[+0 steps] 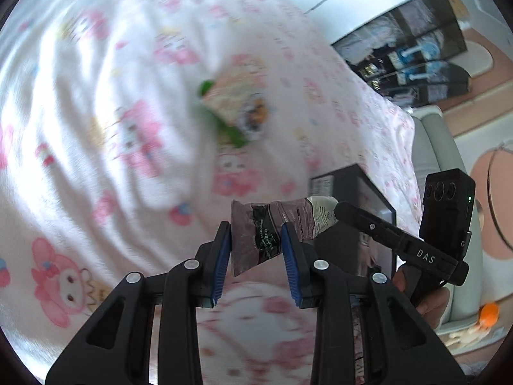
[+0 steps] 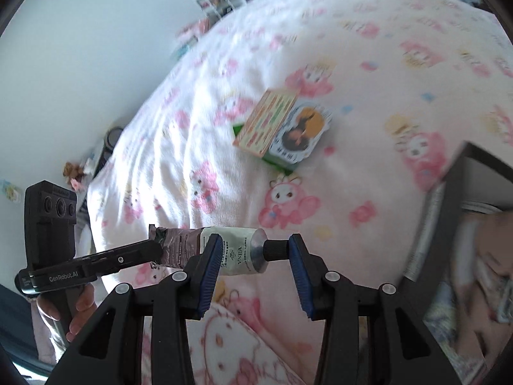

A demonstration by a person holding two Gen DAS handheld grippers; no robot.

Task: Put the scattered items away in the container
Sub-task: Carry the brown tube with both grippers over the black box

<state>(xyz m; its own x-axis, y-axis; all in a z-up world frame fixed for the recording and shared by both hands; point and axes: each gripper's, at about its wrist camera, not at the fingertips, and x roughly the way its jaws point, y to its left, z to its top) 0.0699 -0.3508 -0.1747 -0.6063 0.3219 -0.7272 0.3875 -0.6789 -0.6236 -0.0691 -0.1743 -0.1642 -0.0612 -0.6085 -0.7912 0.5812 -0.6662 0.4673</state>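
Note:
My left gripper (image 1: 256,235) is shut on the crimped tail of a squeezed cream tube (image 1: 272,227), held above a pink cartoon-print blanket. In the right wrist view the same tube (image 2: 234,250) lies across between the fingers of my right gripper (image 2: 255,250), whose jaws stand open around its cap end; the left gripper (image 2: 154,250) holds the tail at left. A small colourful box (image 2: 282,128) lies on the blanket ahead; it also shows blurred in the left wrist view (image 1: 237,109). A dark open container (image 1: 356,192) sits at the right, seen too in the right wrist view (image 2: 455,186).
The blanket (image 2: 352,64) covers a bed. A shelf with dark bins (image 1: 410,57) stands beyond the bed edge. The container holds several items (image 2: 474,272), blurred. A white wall (image 2: 80,48) is at left.

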